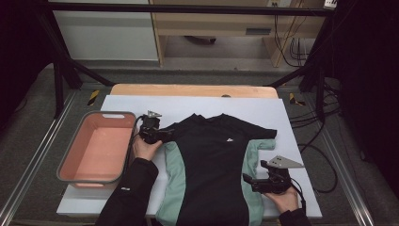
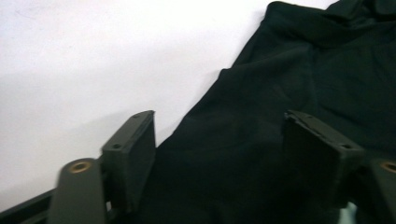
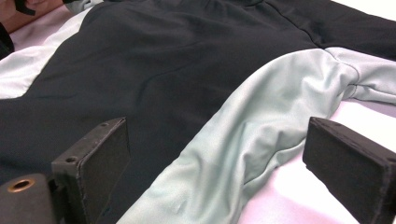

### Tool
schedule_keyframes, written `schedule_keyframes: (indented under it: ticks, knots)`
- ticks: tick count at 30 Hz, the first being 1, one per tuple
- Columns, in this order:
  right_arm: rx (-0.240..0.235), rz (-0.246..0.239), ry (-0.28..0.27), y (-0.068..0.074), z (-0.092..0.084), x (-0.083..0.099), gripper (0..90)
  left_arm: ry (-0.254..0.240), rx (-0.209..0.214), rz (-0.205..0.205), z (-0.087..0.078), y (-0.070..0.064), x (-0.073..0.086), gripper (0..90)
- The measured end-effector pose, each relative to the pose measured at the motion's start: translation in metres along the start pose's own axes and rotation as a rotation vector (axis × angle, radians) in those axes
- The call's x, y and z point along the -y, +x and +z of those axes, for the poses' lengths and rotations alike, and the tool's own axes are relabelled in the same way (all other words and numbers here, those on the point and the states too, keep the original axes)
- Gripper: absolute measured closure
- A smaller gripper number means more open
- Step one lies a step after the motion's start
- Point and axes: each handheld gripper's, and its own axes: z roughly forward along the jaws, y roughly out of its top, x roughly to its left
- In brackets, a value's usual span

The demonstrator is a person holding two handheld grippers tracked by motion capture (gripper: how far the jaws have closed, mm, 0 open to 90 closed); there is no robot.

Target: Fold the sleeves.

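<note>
Shirt [image 1: 211, 160], black with pale green side panels, lies flat, face up, collar away from the person, on the white sheet [image 1: 291, 141] covering the table. Left gripper [image 1: 162, 135] sits at the shirt's left sleeve; in the left gripper view the jaws stand apart with black sleeve fabric between them, pads not pressing. Right gripper [image 1: 248, 181] is at the shirt's right edge near the hem; jaws wide apart, straddling the green side panel, nothing clamped. Pink bin [image 1: 96, 148] sits just left of the left hand, on the sheet's left edge.
</note>
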Motion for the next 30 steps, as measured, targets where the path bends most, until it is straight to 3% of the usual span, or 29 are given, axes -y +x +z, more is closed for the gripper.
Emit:
schedule_keyframes:
  ticks: [3,10,21,27,30]
  knots:
    - [0.0,0.003,0.003,0.0,0.0,0.0,7.9,0.028,-0.022,0.019,0.003,0.002,0.002,30.0]
    - [0.0,0.007,0.007,0.0,-0.001,0.0,7.9,0.052,-0.039,0.013,0.006,0.004,0.004,41.5]
    - [-0.001,0.001,0.01,0.0,-0.001,0.002,7.9,0.08,-0.111,0.004,0.002,0.005,0.004,76.5]
    - [-0.002,-0.001,0.015,0.0,-0.001,0.001,7.9,0.073,-0.109,-0.032,0.001,0.003,0.004,87.6]
    - [-0.003,0.0,0.012,-0.001,-0.001,0.001,7.9,0.022,-0.098,-0.048,-0.007,0.0,0.001,88.4]
